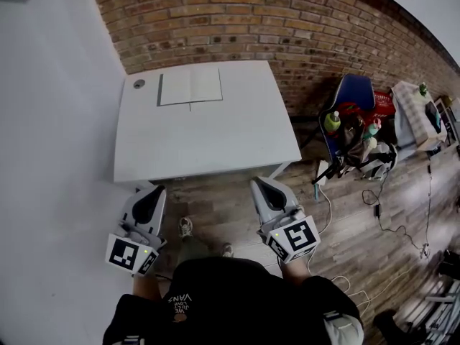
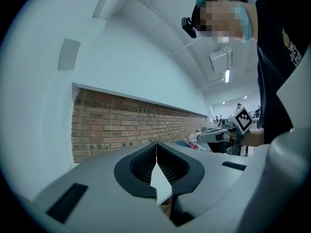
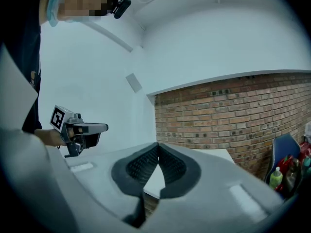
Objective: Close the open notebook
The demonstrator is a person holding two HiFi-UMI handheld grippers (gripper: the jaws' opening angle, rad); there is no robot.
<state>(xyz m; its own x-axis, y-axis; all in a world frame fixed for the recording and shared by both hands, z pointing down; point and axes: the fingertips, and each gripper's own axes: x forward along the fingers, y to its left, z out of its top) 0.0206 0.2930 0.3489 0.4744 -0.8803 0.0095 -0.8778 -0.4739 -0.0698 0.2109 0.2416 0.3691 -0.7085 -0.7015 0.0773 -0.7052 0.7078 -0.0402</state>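
Head view looked steeply down on a person in a dark top (image 1: 215, 297) standing on the wooden floor (image 1: 345, 221), just short of the white counter (image 1: 208, 157). The left gripper (image 1: 154, 191) and the right gripper (image 1: 259, 182) were held level at waist height on either side of the body, both pointing toward the counter's near edge and neither of them over it. This looked like a ready stance before any reach, not a working one. Each gripper's own view showed its jaws pressed together at the tips with nothing between them, and only a sliver of the pale counter showed through the gap lower down. With the jaws empty and closed, a push or a flip of a page seemed more likely than a pinch, though that is only a guess. Farther off, the open notebook (image 1: 190, 86) lay flat near the counter's far edge, left of centre, its two pale pages spread on either side of the spine and a small round fitting (image 1: 139, 83) just beside it at the left corner. It was well apart from both grippers, so closing it had not yet begun. Beyond the counter rose a brick wall (image 1: 287, 20), and to the right stood a blue chair (image 1: 357, 95) heaped with bottles and clutter.
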